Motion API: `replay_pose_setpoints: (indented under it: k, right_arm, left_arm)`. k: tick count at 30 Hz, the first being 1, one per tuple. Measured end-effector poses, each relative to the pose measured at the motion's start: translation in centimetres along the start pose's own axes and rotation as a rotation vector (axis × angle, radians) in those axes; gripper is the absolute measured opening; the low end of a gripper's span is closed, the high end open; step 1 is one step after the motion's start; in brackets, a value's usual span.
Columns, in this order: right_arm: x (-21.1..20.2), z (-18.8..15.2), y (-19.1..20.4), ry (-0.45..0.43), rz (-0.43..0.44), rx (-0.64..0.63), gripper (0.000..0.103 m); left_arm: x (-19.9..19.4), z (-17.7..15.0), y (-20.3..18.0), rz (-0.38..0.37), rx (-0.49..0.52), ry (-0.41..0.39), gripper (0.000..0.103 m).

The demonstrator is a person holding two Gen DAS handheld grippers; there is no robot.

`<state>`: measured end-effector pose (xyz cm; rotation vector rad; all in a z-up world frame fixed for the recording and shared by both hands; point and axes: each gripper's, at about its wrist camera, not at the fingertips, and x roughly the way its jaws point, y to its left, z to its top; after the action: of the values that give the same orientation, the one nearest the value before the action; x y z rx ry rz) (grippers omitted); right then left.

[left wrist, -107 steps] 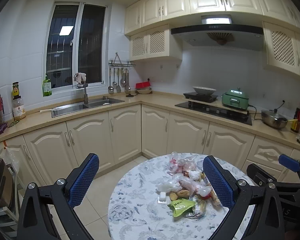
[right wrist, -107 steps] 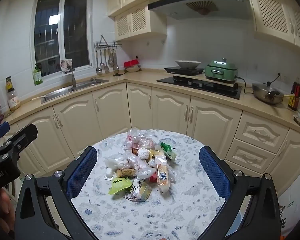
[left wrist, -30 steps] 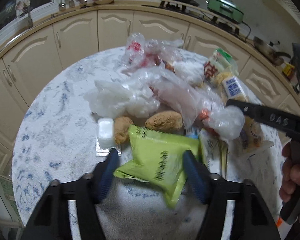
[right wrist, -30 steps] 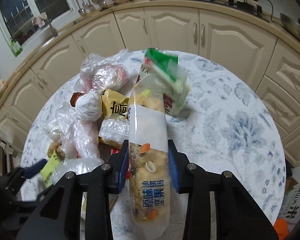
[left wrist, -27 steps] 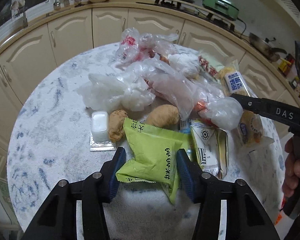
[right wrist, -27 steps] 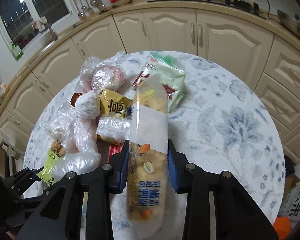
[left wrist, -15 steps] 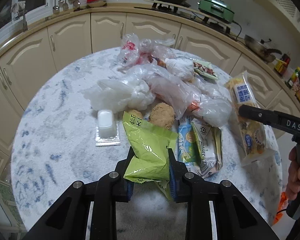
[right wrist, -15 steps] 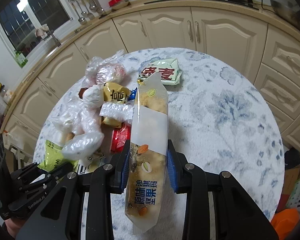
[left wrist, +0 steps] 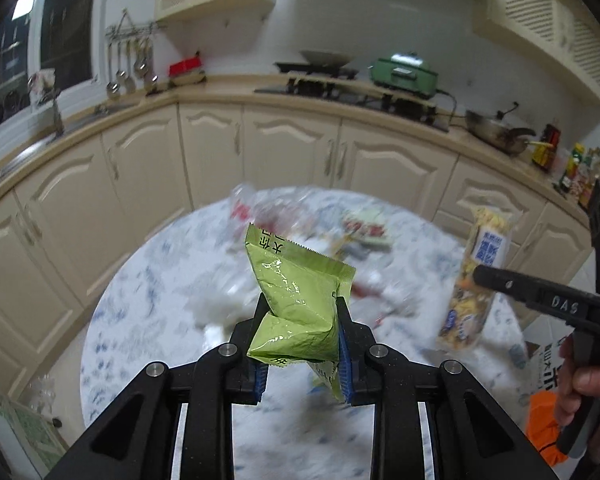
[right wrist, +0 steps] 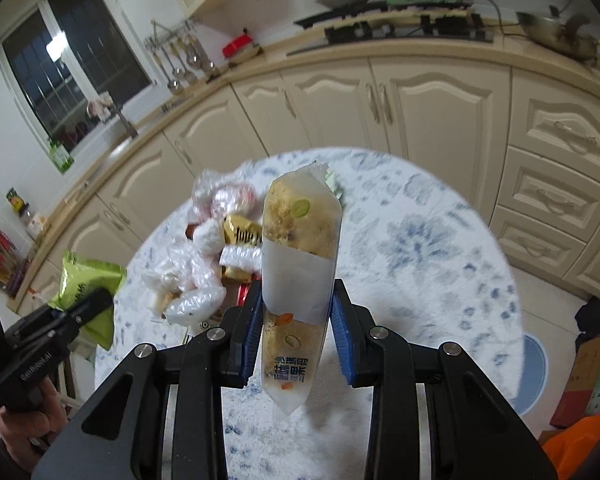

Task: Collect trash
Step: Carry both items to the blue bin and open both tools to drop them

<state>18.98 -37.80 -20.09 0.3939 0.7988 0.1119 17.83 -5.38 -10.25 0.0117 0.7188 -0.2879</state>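
My left gripper [left wrist: 302,336] is shut on a crumpled green snack packet [left wrist: 296,292] and holds it above the round flowered table [left wrist: 148,312]. My right gripper [right wrist: 296,320] is shut on a long clear snack bag [right wrist: 298,264] with nuts and a white label, held upright above the table [right wrist: 440,264]. The green packet also shows at the left of the right wrist view [right wrist: 86,284]. The long bag shows at the right of the left wrist view [left wrist: 478,276]. A pile of plastic bags and wrappers [right wrist: 208,256] lies on the table; it is blurred in the left wrist view.
Cream kitchen cabinets [left wrist: 292,152] curve behind the table, with a sink at the left and a stove and green pot [left wrist: 404,72] on the counter. Cardboard boxes and an orange bag [right wrist: 572,436] sit on the floor at the right.
Both grippers closed on their packets and lifted them off the table. The views have tilted up and away from the pile.
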Motion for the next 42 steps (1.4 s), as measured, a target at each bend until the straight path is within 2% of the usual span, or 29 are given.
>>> replay_pose_setpoints:
  k: [6, 9, 15, 19, 23, 29, 36, 38, 39, 41, 42]
  right_arm:
    - [-3.9, -0.2, -2.5, -0.075, -0.003, 0.032, 0.032]
    - [-6.5, -0.5, -4.6, -0.115, -0.027, 0.066, 0.032]
    - [-12.6, -1.7, -11.2, -0.203, -0.145, 0.167, 0.032]
    - [-15.3, -3.1, -16.3, -0.222, -0.245, 0.25, 0.032]
    - [-16.0, -4.6, -21.4, -0.203, -0.31, 0.331, 0.032]
    - [-13.8, -7.7, -28.7, -0.126, -0.358, 0.456, 0.032]
    - [-9.6, -10.5, -34.9, -0.029, -0.37, 0.564, 0.033]
    - [-8.4, -11.1, -36.4, 0.01, -0.372, 0.583, 0.035]
    - [-8.0, -11.5, -37.0, 0.017, -0.379, 0.598, 0.035]
    - [-7.6, -12.1, -38.0, 0.03, -0.384, 0.625, 0.038]
    - [-7.5, -12.4, -38.5, 0.035, -0.393, 0.636, 0.041]
  left_arm:
    - [-0.3, 1.5, -6.6, -0.093, 0.097, -0.042, 0.024]
    - [0.8, 1.9, -9.8, -0.159, 0.142, -0.03, 0.024]
    - [4.3, 1.9, -18.2, -0.324, 0.239, 0.035, 0.024]
    - [7.8, 1.8, -23.6, -0.415, 0.294, 0.112, 0.024]
    - [12.1, 1.0, -29.0, -0.484, 0.359, 0.214, 0.024]
    - [21.4, -0.4, -36.4, -0.509, 0.456, 0.397, 0.024]
    - [31.0, -3.6, -43.7, -0.495, 0.558, 0.587, 0.027]
    - [33.4, -3.9, -45.8, -0.469, 0.58, 0.604, 0.034]
    - [34.5, -3.7, -46.6, -0.455, 0.588, 0.606, 0.042]
    - [36.2, -3.6, -47.8, -0.408, 0.602, 0.599, 0.06]
    - [36.4, -3.4, -47.8, -0.393, 0.6, 0.595, 0.074]
